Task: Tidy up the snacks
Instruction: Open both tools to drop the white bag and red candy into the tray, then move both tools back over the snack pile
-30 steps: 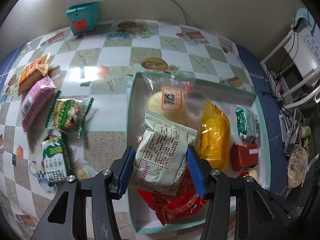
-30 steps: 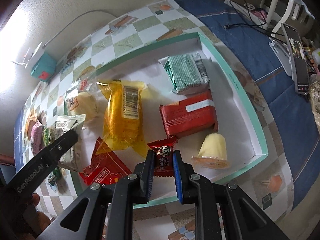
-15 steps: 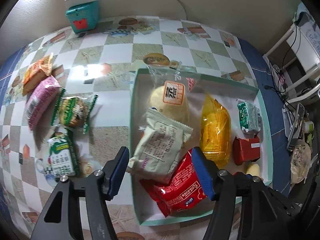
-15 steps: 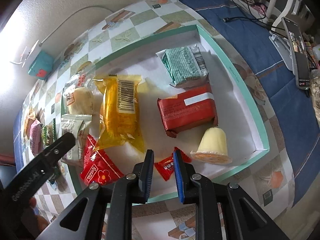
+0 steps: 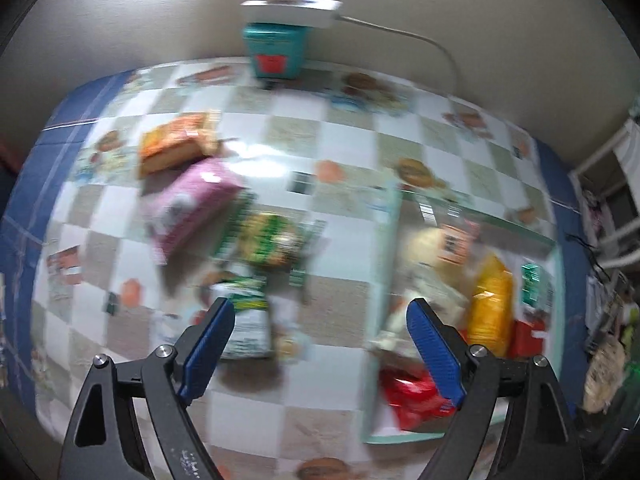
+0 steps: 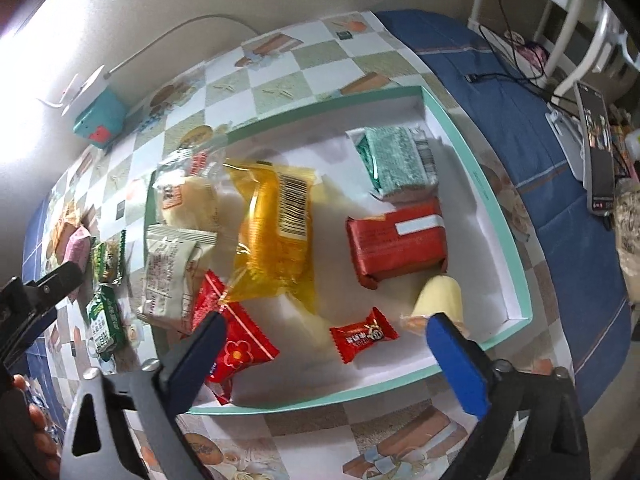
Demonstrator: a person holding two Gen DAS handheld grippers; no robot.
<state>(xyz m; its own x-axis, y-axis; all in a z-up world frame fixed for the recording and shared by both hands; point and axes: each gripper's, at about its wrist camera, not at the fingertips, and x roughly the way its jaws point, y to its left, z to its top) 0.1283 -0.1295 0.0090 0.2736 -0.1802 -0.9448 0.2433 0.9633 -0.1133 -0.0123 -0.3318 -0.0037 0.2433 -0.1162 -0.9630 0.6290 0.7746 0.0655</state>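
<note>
Both tongs, left [image 5: 320, 322] and right [image 6: 324, 338], are opening, empty. We should centre the left over the green-and-white foil packet [image 5: 248, 320], left of the teal-rimmed white tray [image 6: 516, 240].

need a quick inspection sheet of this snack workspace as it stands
surface: checkered plastic tablecloth, blue cloth beyond it
job's things: shallow white tray with teal rim holds small red candy, yellow bag, red foil block, green packet; pink pack and orange pack lie on the tablecloth outside the tray
clutter: teal box
grippers: left gripper and right gripper opening, nothing held
cables: white cord
surroundings: beige wall
</note>
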